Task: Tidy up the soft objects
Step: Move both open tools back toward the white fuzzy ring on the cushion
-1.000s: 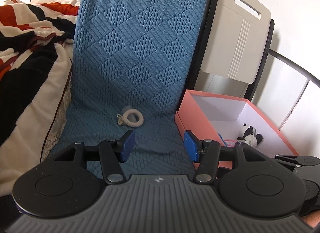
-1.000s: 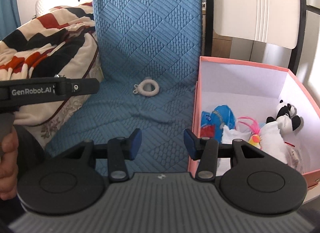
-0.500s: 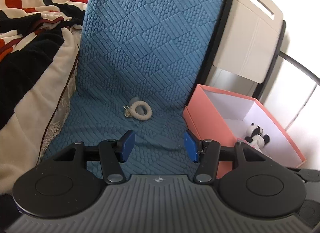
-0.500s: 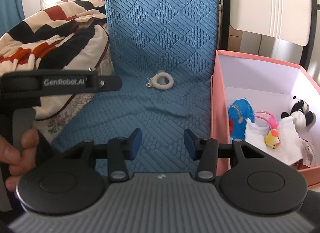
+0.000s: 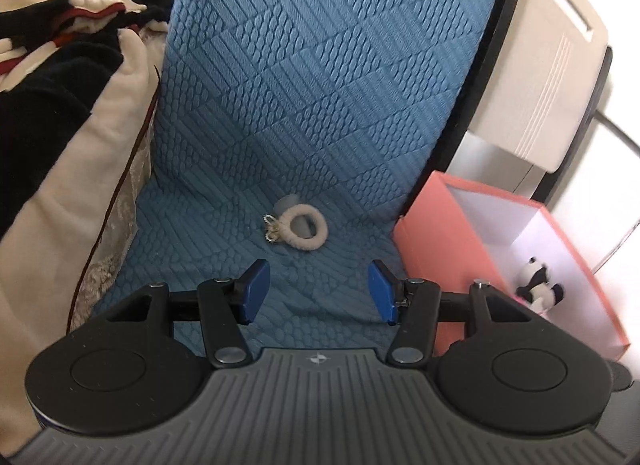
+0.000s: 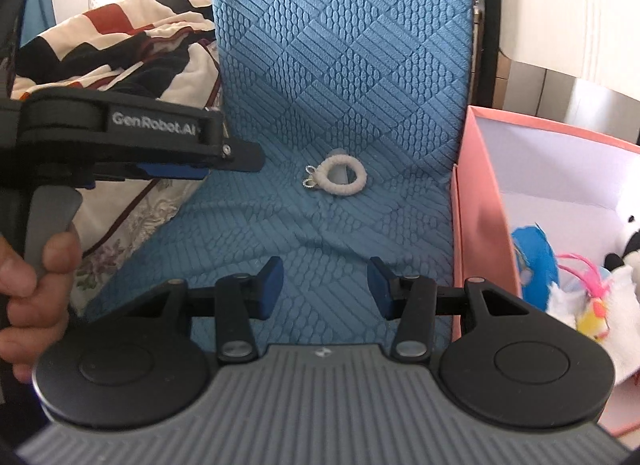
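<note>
A cream fluffy hair tie [image 5: 301, 230] [image 6: 340, 176] with a small metal charm lies on the blue quilted mat [image 5: 320, 105] [image 6: 344, 65]. My left gripper [image 5: 318, 291] is open, a short way in front of the hair tie, nothing between its blue pads. My right gripper [image 6: 326, 285] is open too, farther back from the hair tie, over the mat. The left gripper [image 6: 236, 157] also shows from the side in the right wrist view, held by a hand [image 6: 36, 285]. A pink box [image 5: 480, 233] [image 6: 480, 225] stands to the right, holding a panda plush [image 5: 538, 289] and other soft toys [image 6: 568, 289].
A crumpled red, black and cream blanket [image 5: 60, 85] [image 6: 120, 49] is piled left of the mat. A white folding chair [image 5: 552, 65] with a black frame leans behind the box.
Both grippers have moved forward and down toward the hair tie, which now looks larger and nearer in both views. Neither gripper's opening has changed.
</note>
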{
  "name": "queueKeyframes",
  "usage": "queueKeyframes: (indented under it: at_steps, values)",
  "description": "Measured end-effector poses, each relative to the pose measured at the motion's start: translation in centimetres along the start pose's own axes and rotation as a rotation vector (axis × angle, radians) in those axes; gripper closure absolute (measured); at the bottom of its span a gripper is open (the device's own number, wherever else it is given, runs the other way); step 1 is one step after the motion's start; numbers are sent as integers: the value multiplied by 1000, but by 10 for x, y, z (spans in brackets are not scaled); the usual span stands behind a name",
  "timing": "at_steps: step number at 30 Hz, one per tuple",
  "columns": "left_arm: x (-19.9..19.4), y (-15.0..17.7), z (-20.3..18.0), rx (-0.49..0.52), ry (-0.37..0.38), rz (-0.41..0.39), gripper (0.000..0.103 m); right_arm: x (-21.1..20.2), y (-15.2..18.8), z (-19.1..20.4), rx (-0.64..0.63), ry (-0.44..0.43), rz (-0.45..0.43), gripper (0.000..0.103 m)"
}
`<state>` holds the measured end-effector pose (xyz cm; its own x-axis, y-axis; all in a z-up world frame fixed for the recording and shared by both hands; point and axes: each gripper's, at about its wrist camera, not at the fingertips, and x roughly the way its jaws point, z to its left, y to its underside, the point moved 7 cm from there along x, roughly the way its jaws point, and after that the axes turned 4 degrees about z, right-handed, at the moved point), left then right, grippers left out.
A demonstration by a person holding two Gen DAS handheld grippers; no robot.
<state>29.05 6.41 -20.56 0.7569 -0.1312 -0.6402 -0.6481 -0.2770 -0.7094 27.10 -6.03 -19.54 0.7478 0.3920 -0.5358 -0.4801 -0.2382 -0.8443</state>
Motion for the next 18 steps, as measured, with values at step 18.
queueKeyframes:
  at_steps: [18]
  values:
    - [108,-52,56,-54,37,173,43,92,-37,-2,69,-53,41,55]
